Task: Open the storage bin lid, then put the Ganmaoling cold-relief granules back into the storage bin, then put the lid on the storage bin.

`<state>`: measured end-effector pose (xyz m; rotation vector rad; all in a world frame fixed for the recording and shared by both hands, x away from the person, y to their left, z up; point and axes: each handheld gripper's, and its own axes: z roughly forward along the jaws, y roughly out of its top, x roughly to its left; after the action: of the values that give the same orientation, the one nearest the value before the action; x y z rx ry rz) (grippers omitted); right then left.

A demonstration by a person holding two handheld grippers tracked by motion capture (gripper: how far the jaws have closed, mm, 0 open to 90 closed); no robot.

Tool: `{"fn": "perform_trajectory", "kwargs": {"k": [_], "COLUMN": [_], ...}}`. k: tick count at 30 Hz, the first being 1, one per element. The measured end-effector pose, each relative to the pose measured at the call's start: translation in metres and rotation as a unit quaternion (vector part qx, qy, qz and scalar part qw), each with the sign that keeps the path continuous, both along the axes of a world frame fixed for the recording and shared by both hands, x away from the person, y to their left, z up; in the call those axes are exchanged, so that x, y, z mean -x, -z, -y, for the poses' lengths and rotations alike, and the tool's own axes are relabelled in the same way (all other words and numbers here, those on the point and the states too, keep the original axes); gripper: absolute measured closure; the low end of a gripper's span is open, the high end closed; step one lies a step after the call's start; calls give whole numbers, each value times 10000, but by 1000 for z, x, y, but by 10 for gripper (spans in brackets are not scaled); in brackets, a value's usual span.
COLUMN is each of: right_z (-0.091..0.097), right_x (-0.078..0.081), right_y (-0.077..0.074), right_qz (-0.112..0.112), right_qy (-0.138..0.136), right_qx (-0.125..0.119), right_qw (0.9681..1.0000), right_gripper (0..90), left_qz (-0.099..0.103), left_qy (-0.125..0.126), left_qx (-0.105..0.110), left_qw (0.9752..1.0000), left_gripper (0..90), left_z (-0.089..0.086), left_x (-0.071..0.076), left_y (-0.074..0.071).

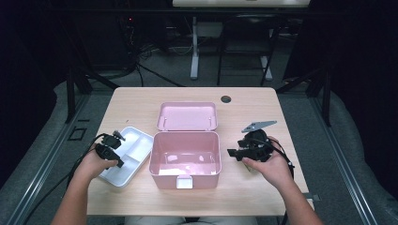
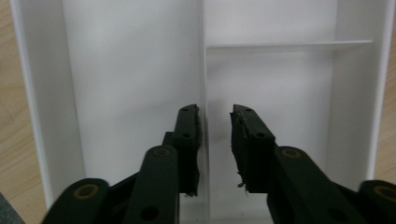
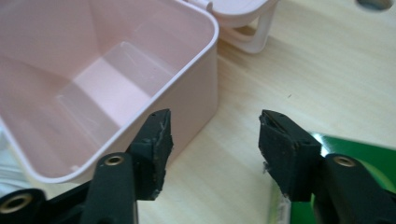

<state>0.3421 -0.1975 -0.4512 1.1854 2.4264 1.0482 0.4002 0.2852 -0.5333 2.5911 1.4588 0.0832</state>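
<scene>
An open pink box (image 1: 185, 159) stands empty at the middle of the table, its lid (image 1: 187, 116) lying flat just behind it. To its left lies a white divided tray (image 1: 133, 143), also empty. My left gripper (image 1: 115, 152) hangs over the tray. In the left gripper view it (image 2: 215, 112) is open by a narrow gap, its jaws astride the tray's long divider wall (image 2: 204, 70), which runs close along the left jaw. My right gripper (image 1: 237, 152) is held right of the box, open wide (image 3: 212, 123) beside the box's corner (image 3: 201, 88).
A green flat object (image 3: 359, 154) lies on the wood under my right jaw. The lid's handle (image 3: 254, 32) shows beyond the box. The wooden table (image 1: 136, 103) has a cable hole (image 1: 226, 99) at the back. Desk legs and cables stand on the floor behind.
</scene>
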Motion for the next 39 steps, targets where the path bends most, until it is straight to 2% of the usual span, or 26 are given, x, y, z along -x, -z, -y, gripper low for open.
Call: {"fn": "perform_trajectory", "kwargs": {"k": [2, 3, 5, 6, 10, 12, 15, 16, 17, 18, 19, 20, 21, 22, 23, 25, 28, 31, 36, 39], "right_z": [2, 6, 7, 10, 17, 19, 22, 22, 22, 22, 22, 22, 22, 23, 23, 24, 26, 26, 30, 31], "right_x": [-3, -8, -10, -14, -25, -30, -37, -41, -41, -43, -49, -49, -50, -53, -56, -58, -66, -69, -76, -78], "right_y": [-2, -4, -5, -5, -7, -9, -13, -13, -13, -12, -9, -9, -8, -6, -3, -2, 3, 5, 9, 12], "right_qz": [93, -123, -181, -243, -188, -242, -413, -530, -530, -631, -818, -818, -890, -970, -1188, -1196, -1560, -1624, -1781, -1828], "right_qy": [-12, 109, 131, 140, 223, 236, 332, 349, 349, 352, 380, 380, 414, 430, 515, 499, 599, 620, 705, 736], "right_qx": [163, 316, 384, 541, 1010, 1095, 1220, 1298, 1298, 1357, 1513, 1513, 1548, 1669, 1703, 1770, 1807, 1815, 1918, 1940], "right_qw": [9998, 9994, 9990, 9981, 9945, 9934, 9911, 9895, 9895, 9881, 9844, 9844, 9830, 9802, 9768, 9756, 9692, 9679, 9626, 9610], "right_gripper": [425, 428, 429, 429, 388, 377, 336, 301, 301, 277, 209, 209, 183, 149, 139, 124, 84, 73, 64, 64], "left_qz": [43, 95, 195, 239, 351, 395, 342, 294, 294, 319, 322, 322, 361, 355, 342, 362, 392, 393, 388, 385], "left_qy": [-48, -17, -11, 3, -10, -35, -122, -118, -118, -79, -67, -67, -79, -106, -117, -125, -171, -147, -131, -139], "left_qx": [84, 72, 76, 48, 50, 151, 212, 270, 270, 305, 303, 303, 264, 273, 289, 297, 342, 332, 352, 380], "left_qw": [9999, 9999, 9998, 9997, 9994, 9991, 9991, 9991, 9991, 9990, 9990, 9990, 9990, 9989, 9989, 9988, 9985, 9986, 9985, 9984], "left_gripper": [631, 590, 574, 534, 478, 464, 449, 448, 448, 448, 438, 438, 438, 438, 438, 435, 421, 419, 419, 419], "left_z": [-1, -2, -3, -3, -5, -6, -7, -6, -6, -6, -6, -6, -6, -6, -7, -7, -8, -9, -9, -9], "left_x": [2, 3, 5, 5, 7, 8, 10, 10, 10, 11, 11, 11, 11, 11, 12, 12, 12, 13, 13, 13], "left_y": [-4, -6, -10, -11, -15, -16, -18, -20, -20, -21, -23, -23, -23, -24, -25, -26, -27, -27, -28, -28]}}
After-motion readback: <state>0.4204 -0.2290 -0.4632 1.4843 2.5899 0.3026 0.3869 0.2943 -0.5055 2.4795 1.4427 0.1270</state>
